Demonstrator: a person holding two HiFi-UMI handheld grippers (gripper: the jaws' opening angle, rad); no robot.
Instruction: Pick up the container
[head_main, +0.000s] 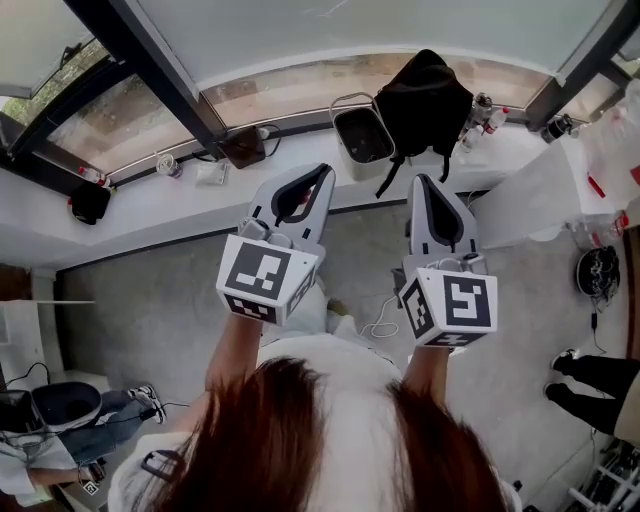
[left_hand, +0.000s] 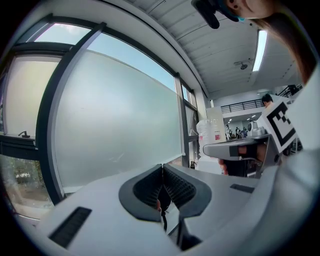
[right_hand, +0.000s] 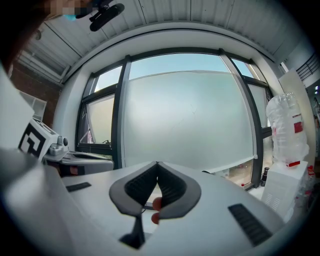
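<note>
Head view shows two tongs, the left tongs (head_main: 320, 172) and right tongs (head_main: 420, 182), both pressed together, pinching nothing. One container (head_main: 362, 137) stands beside one black bag (head_main: 425, 100) on the counter (head_main: 150, 205).

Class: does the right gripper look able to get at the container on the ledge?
Probably yes: nothing stands between the right gripper and the container, though its shut jaws must open first.

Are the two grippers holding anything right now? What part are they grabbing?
Nothing is held. The left gripper and the right gripper are both shut with nothing between their jaws. The container sits on the window ledge, untouched.
</note>
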